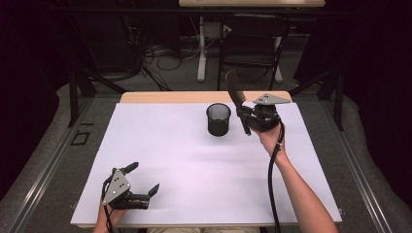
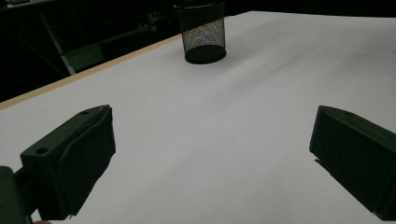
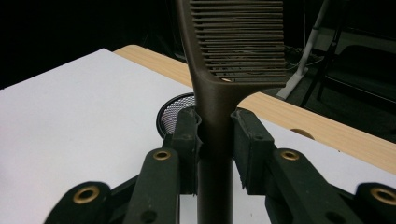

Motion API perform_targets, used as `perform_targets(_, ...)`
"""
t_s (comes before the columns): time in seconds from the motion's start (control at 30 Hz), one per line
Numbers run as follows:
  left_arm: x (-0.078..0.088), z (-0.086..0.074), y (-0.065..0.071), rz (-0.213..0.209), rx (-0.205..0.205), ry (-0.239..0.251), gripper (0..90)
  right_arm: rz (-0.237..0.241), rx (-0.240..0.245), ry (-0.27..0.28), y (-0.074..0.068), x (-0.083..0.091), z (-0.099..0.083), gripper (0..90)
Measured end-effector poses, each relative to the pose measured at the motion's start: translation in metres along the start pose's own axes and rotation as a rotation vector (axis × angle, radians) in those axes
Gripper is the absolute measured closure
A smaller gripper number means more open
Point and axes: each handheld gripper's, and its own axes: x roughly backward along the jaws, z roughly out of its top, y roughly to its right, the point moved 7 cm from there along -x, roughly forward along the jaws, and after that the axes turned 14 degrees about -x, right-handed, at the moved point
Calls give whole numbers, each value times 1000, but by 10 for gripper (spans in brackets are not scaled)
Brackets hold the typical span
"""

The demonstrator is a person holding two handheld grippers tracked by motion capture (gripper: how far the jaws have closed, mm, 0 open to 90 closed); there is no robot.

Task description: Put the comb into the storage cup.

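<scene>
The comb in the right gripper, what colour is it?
Dark brown comb, clearest in the right gripper view.

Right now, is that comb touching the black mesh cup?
Apart. In the high view the comb, clamped in the right gripper, is held beside the mesh cup, white table between them.

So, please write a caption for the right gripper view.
Right gripper clamps a brown comb above the mesh cup.

combs: 1 [image 3: 219, 70] | mesh cups: 1 [image 1: 218, 119] | grippers: 2 | chairs: 1 [image 1: 252, 46]
</scene>
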Motion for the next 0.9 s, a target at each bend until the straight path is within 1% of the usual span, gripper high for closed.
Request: perform_targets(0.9,1,1,-1,7,0,3,4,2,-3,55,-3,-5,10,724)
